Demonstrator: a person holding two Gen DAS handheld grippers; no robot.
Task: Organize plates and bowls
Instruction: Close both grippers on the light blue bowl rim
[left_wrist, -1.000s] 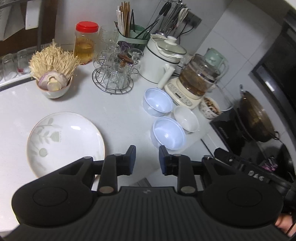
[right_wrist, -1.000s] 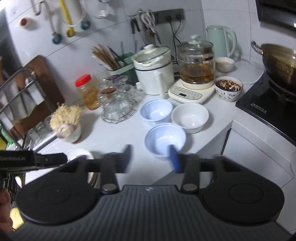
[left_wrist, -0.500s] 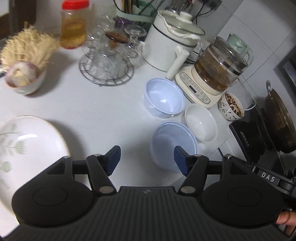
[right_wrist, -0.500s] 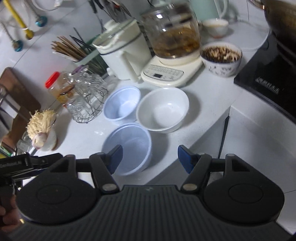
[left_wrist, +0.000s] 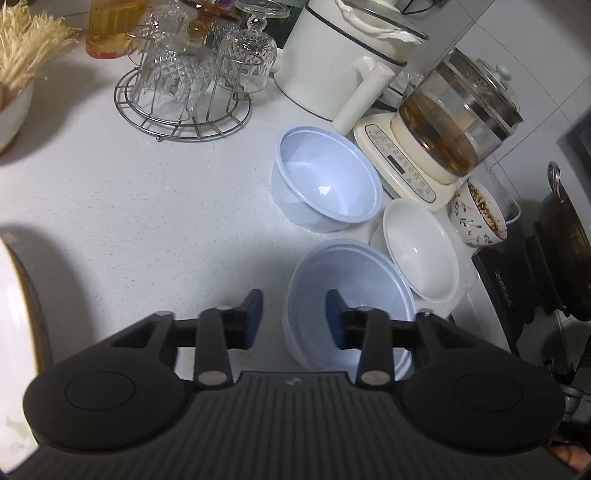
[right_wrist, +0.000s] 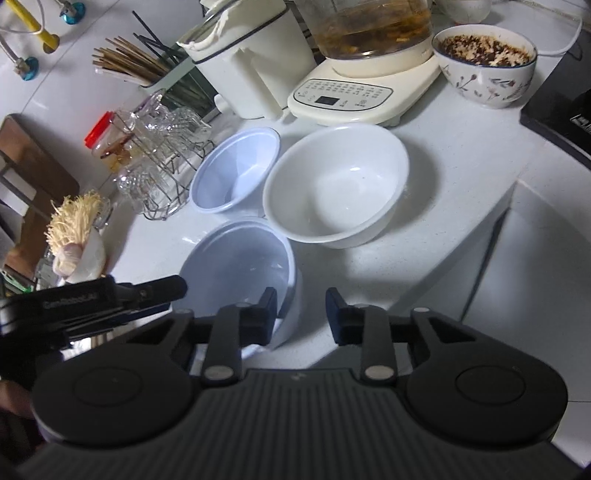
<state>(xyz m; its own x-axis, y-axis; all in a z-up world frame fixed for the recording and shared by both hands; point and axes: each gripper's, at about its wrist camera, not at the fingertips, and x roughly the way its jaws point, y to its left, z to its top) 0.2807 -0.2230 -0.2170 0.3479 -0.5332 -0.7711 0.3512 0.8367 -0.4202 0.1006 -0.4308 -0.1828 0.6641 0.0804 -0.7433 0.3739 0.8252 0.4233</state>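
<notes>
The near pale-blue bowl (left_wrist: 347, 295) is sitting at the front edge of the white counter (left_wrist: 155, 206), with both claws straddling its rim from opposite sides. The left claw (left_wrist: 294, 317) is standing part open, its jaws having just been closing, with the bowl's left wall between its blue pads; I cannot tell whether they are pressing on it. The right claw (right_wrist: 301, 314) is likewise part open after closing, one pad inside the bowl's right rim and the other outside, not visibly gripping. Just behind are sitting a second pale-blue bowl (left_wrist: 328, 181) and a white bowl (right_wrist: 336, 184), close together. A plate (left_wrist: 14, 306) is lying at the counter's left. Further back are standing a wire rack of glasses (left_wrist: 188, 74), a glass kettle on its base (left_wrist: 454, 125) and a patterned bowl (right_wrist: 484, 62).
</notes>
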